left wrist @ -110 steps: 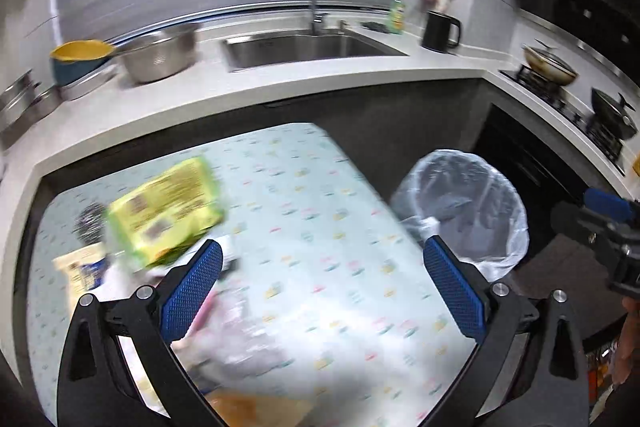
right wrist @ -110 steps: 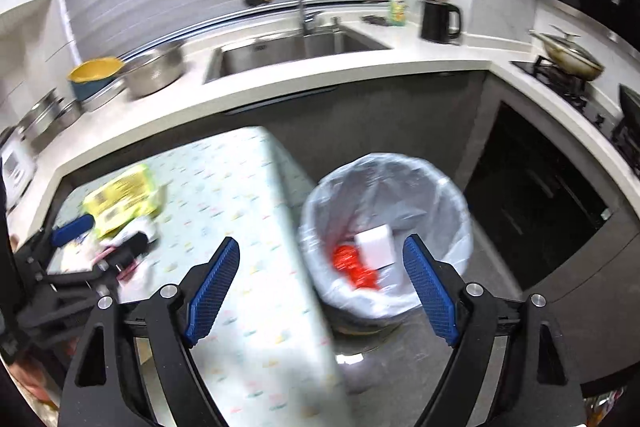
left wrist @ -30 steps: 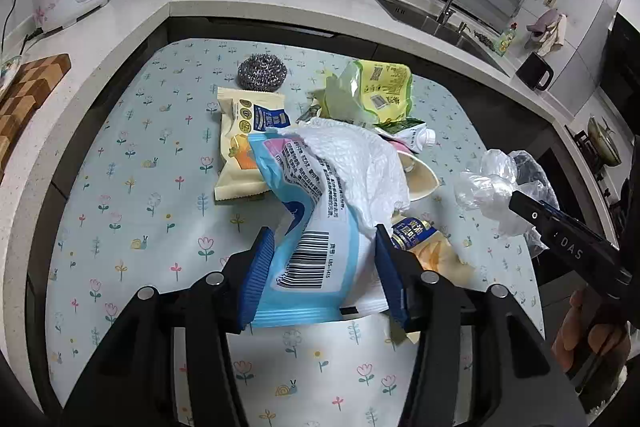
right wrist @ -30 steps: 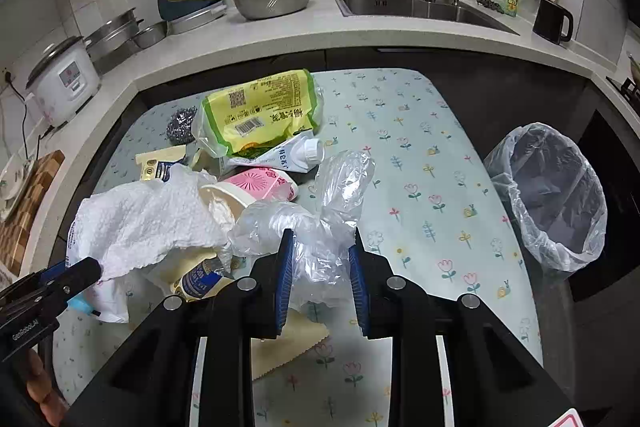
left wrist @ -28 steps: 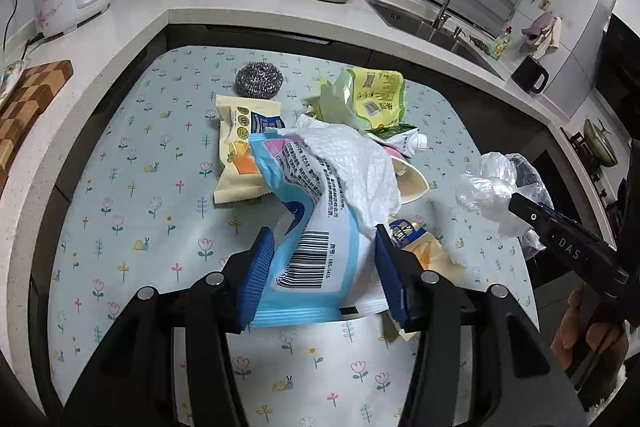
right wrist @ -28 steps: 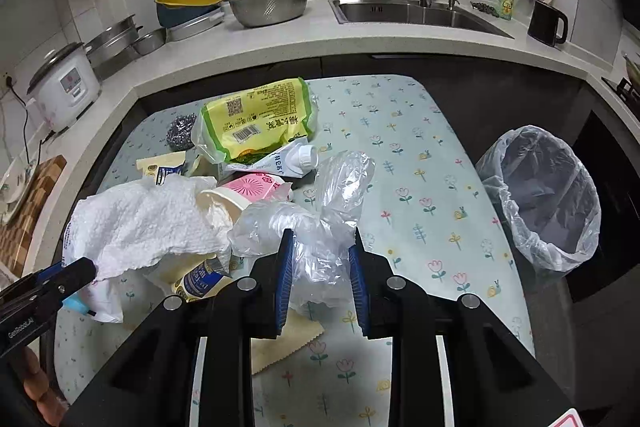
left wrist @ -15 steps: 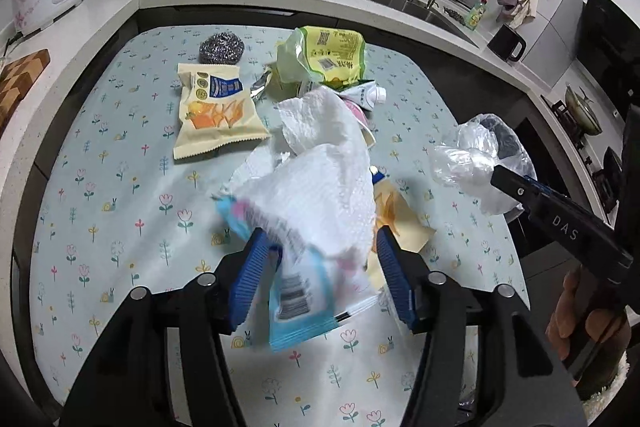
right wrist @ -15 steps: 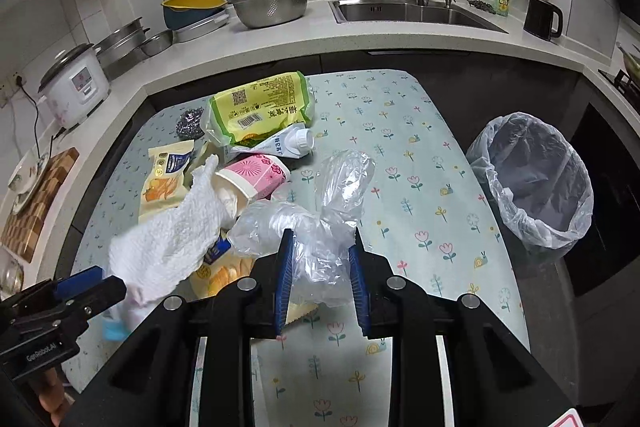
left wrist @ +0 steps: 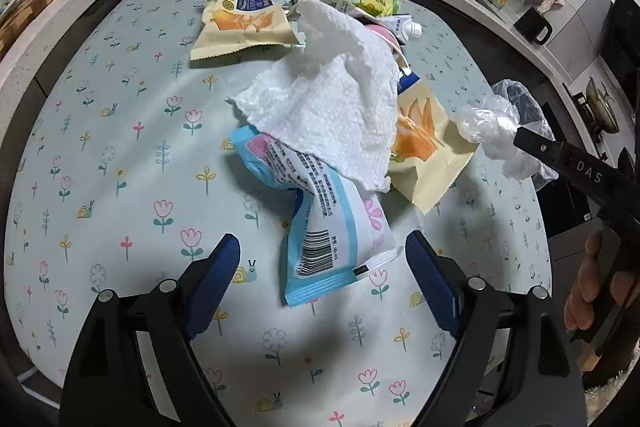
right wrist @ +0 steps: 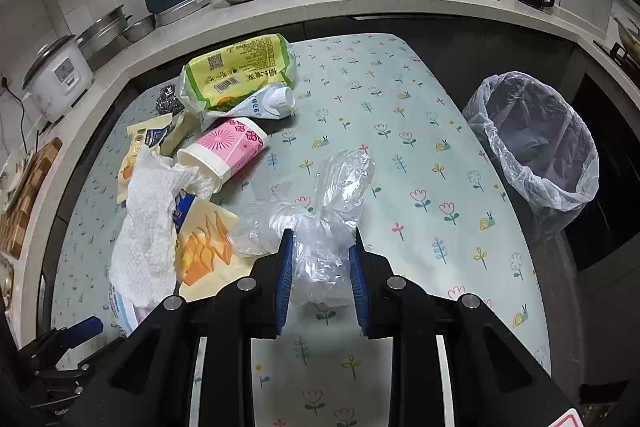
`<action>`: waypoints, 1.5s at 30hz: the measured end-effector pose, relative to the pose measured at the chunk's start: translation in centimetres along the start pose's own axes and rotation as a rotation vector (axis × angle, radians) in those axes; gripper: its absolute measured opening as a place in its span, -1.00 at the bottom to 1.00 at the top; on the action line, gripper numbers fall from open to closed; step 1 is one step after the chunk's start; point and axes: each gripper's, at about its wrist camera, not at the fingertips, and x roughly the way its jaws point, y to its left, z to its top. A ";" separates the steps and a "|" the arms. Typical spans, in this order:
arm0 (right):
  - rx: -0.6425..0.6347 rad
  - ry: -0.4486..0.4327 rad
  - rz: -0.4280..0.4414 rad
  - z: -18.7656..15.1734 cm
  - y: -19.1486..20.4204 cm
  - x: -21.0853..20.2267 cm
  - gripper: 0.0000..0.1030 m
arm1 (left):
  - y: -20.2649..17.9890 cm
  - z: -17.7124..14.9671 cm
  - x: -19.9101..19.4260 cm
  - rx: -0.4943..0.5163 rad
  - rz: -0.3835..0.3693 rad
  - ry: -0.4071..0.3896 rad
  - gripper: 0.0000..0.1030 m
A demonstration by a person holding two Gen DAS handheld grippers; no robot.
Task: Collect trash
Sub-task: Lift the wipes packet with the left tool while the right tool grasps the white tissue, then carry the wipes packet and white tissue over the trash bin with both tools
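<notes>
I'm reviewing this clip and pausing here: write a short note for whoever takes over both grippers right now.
Left gripper: jaws opening, nothing pressed; the blue wet-wipe packet lies on the table between them, a paper towel draped over its far end.
Right gripper: shut on a crumpled clear plastic bag, above the table.
Bin: beside the table's right edge, lined; no trash visible inside.
Left: bin the bag, then packet, towel, snack bags, pink cup, green bag, carton.
</notes>
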 end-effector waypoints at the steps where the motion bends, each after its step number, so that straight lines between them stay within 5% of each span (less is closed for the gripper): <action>1: -0.003 0.006 -0.001 -0.3 -0.1 0.1 -0.51 | -0.2 0.0 0.4 0.008 0.005 0.003 0.54; 5: -0.008 0.034 0.002 -1.5 -0.3 0.0 -0.42 | -0.9 0.1 1.7 0.047 -0.002 0.039 0.00; 11: -0.010 -0.033 0.010 -0.9 0.3 -2.4 -0.06 | -1.2 0.1 0.6 0.083 -0.018 0.011 -0.08; 21: -0.138 0.000 0.218 1.1 8.9 -1.0 0.01 | -1.4 1.1 -1.1 0.105 -0.012 -0.038 -0.15; 27: -0.157 0.083 0.272 1.6 12.1 3.4 -0.31 | -0.8 1.4 -1.3 0.097 -0.013 -0.044 -0.17; 30: -0.136 0.128 0.319 1.8 12.6 5.3 -0.97 | -0.3 1.6 -1.2 0.085 -0.008 -0.043 -0.18; 37: -0.120 -0.007 0.322 3.3 10.9 1.5 -0.97 | 0.5 2.9 -1.7 0.061 0.000 -0.068 -0.19; 45: -0.027 -0.222 0.293 8.4 4.6 -6.2 -0.97 | -1.0 5.4 -3.9 0.080 -0.006 -0.150 -0.20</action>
